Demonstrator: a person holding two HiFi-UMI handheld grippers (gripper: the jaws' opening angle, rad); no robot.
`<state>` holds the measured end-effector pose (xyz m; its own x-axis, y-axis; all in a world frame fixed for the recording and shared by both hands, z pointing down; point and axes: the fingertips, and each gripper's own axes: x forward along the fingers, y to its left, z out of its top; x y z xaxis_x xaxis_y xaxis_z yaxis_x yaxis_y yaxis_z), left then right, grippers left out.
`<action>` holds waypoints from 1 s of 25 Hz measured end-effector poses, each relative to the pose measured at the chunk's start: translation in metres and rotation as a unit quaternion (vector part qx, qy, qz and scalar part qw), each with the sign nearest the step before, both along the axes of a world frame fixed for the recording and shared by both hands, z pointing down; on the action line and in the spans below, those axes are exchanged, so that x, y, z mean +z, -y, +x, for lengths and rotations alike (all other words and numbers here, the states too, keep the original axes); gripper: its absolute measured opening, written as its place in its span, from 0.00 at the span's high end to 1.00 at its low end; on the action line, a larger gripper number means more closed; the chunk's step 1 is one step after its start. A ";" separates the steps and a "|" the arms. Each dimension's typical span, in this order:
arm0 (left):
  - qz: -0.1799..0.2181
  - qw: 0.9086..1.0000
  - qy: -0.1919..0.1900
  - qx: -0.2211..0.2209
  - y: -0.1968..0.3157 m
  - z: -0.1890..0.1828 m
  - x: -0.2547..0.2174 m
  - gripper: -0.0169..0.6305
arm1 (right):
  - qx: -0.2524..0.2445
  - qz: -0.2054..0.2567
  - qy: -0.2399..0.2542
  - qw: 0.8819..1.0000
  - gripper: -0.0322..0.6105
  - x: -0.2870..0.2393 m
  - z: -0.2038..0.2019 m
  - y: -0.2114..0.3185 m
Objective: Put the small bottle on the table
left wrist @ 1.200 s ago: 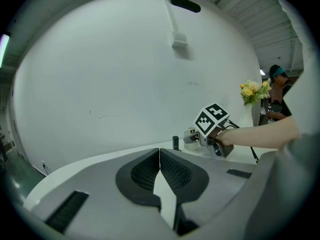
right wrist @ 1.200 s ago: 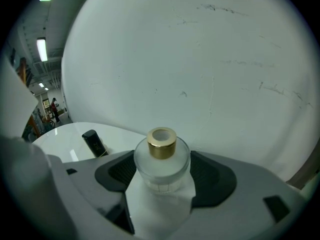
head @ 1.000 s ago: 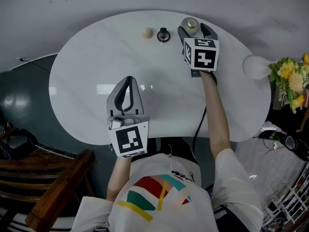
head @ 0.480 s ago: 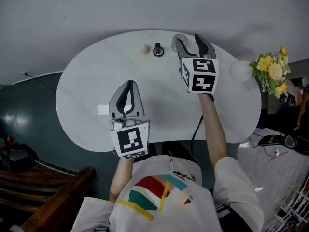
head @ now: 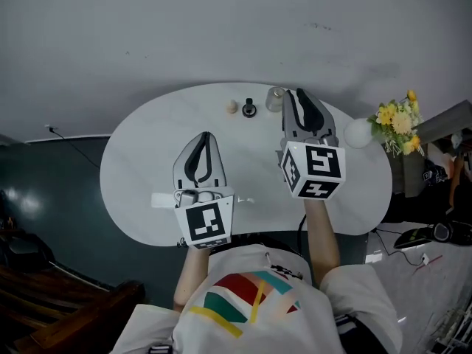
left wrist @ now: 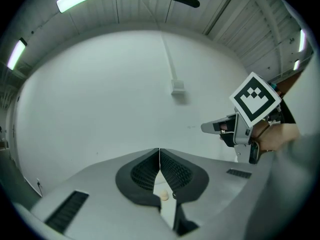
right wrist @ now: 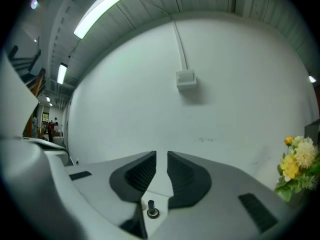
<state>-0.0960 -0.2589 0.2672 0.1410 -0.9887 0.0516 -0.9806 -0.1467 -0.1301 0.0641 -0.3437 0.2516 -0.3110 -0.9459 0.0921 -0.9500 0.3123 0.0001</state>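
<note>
Left gripper (head: 204, 136) over table (head: 140, 168); ball (head: 231, 107), knob (head: 249, 109), small bottle (head: 274, 99) well beyond.

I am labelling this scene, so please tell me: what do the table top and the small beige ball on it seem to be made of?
Table top: white, smooth and glossy, as a bright light reflection shows; perhaps polished stone or lacquer, I cannot tell which. Small beige ball: pale tan with no shine, so maybe wood or cork; too small to be sure.
</note>
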 end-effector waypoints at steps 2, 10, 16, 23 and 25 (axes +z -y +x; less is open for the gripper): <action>0.010 1.000 0.000 0.005 -0.005 -0.001 -0.010 0.95 | -0.001 0.018 0.005 1.000 0.89 -0.012 -0.004 -0.012; 0.037 0.999 0.010 0.014 -0.024 -0.004 -0.035 0.95 | -0.008 0.071 -0.007 0.997 0.93 -0.037 -0.026 -0.067; 0.041 0.999 0.013 0.016 -0.032 -0.006 -0.035 0.95 | -0.044 0.080 -0.009 0.996 0.93 -0.026 -0.049 -0.103; 0.042 0.999 0.023 0.023 -0.038 0.003 -0.033 0.95 | -0.060 0.060 -0.013 0.996 0.93 -0.006 -0.056 -0.121; 0.039 0.999 0.027 0.026 -0.040 0.006 -0.032 0.95 | -0.057 0.060 -0.014 0.996 0.93 -0.006 -0.055 -0.123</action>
<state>-0.0895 -0.2193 0.2355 0.1908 -0.9815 -0.0159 -0.9635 -0.1842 -0.1945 0.0095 -0.2210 0.2451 -0.4160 -0.9093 -0.0089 -0.9074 0.4144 0.0698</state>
